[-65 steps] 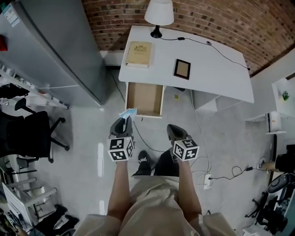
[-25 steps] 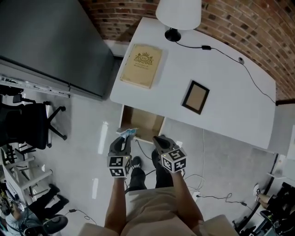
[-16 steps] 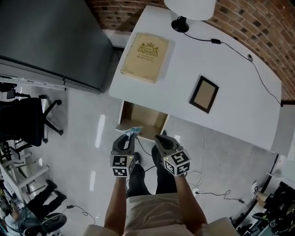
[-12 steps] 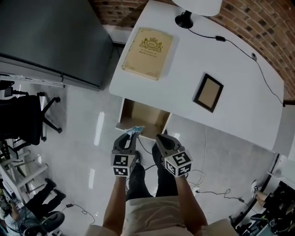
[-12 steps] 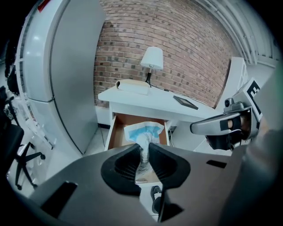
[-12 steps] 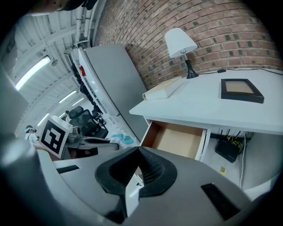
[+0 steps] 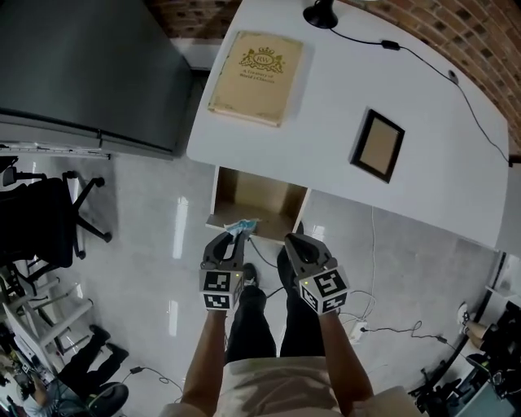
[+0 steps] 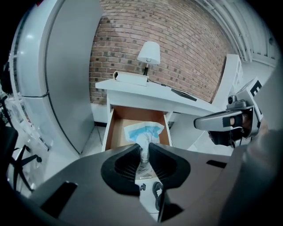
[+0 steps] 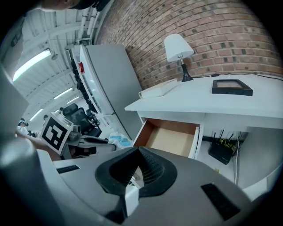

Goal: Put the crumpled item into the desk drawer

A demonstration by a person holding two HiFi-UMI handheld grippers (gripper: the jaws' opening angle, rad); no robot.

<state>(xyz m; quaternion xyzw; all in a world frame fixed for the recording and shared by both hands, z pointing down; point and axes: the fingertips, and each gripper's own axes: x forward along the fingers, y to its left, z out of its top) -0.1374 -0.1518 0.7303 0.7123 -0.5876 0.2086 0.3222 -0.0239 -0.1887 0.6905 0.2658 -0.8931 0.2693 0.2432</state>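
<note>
A crumpled blue-and-white item (image 7: 242,226) sticks out of my left gripper (image 7: 232,241), which is shut on its lower end. Seen in the left gripper view, the item (image 8: 143,131) hangs in front of the open desk drawer (image 8: 118,128), just before its front edge. The drawer (image 7: 259,195) shows a bare brown bottom under the white desk (image 7: 326,106). My right gripper (image 7: 295,243) hovers beside the left one, shut, nothing in it. The right gripper view has the drawer (image 9: 170,137) ahead and the item (image 9: 118,140) to the left.
On the desk lie a tan book (image 7: 256,67), a dark picture frame (image 7: 378,145) and a lamp base (image 7: 321,14) with its cable. A grey cabinet (image 7: 89,65) stands left of the desk, an office chair (image 7: 49,228) further left. Cables (image 7: 383,326) lie on the floor at right.
The desk and drawer have drawn closer in the head view, and both grippers have sunk toward the drawer front. The left gripper's hold on the crumpled item is unchanged.
</note>
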